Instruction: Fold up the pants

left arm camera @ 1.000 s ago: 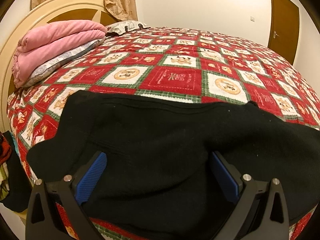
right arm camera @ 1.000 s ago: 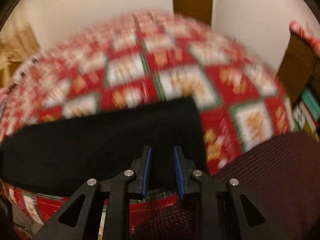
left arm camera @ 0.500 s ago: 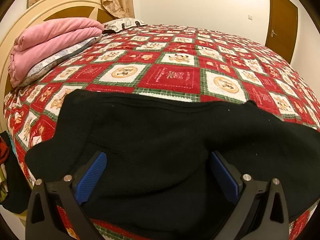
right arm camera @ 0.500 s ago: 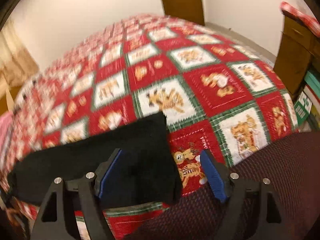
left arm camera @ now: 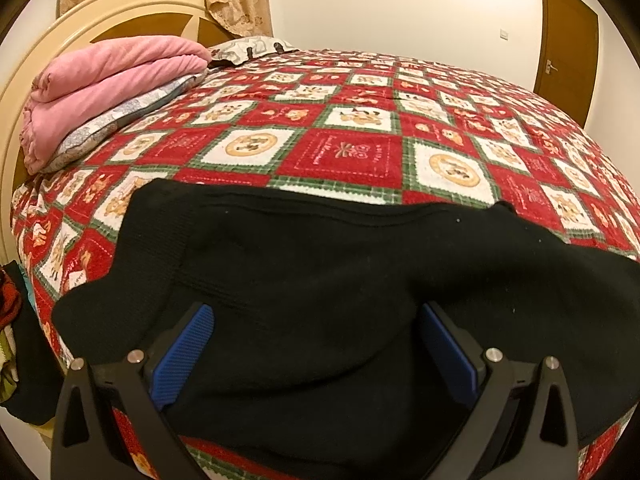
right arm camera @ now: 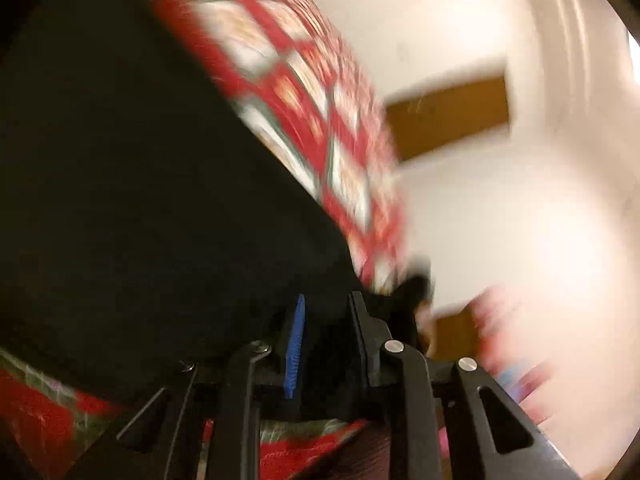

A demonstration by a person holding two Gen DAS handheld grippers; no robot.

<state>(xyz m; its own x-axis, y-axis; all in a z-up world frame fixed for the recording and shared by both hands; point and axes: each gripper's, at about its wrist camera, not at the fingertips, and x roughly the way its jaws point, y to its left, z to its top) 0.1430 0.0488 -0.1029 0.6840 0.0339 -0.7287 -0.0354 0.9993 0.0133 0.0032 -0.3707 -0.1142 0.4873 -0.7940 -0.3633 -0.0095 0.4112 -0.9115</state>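
Observation:
Black pants (left arm camera: 320,272) lie across the near edge of a bed with a red, green and white patchwork quilt (left arm camera: 340,152). My left gripper (left arm camera: 316,344) is open, its blue pads wide apart just above the waist part of the pants. In the blurred, tilted right wrist view the pants (right arm camera: 140,200) fill the left side. My right gripper (right arm camera: 326,320) has its fingers close together with black cloth of the pants between them.
A folded pink blanket (left arm camera: 108,84) lies on a pillow at the head of the bed, by the cream headboard (left arm camera: 120,20). A brown door (left arm camera: 568,44) stands in the far wall. Dark clothes (left arm camera: 16,320) hang at the bed's left side.
My right gripper opened half a second ago, then closed on the pant cloth, and has swung and tilted sharply. My left gripper stayed open and barely moved.

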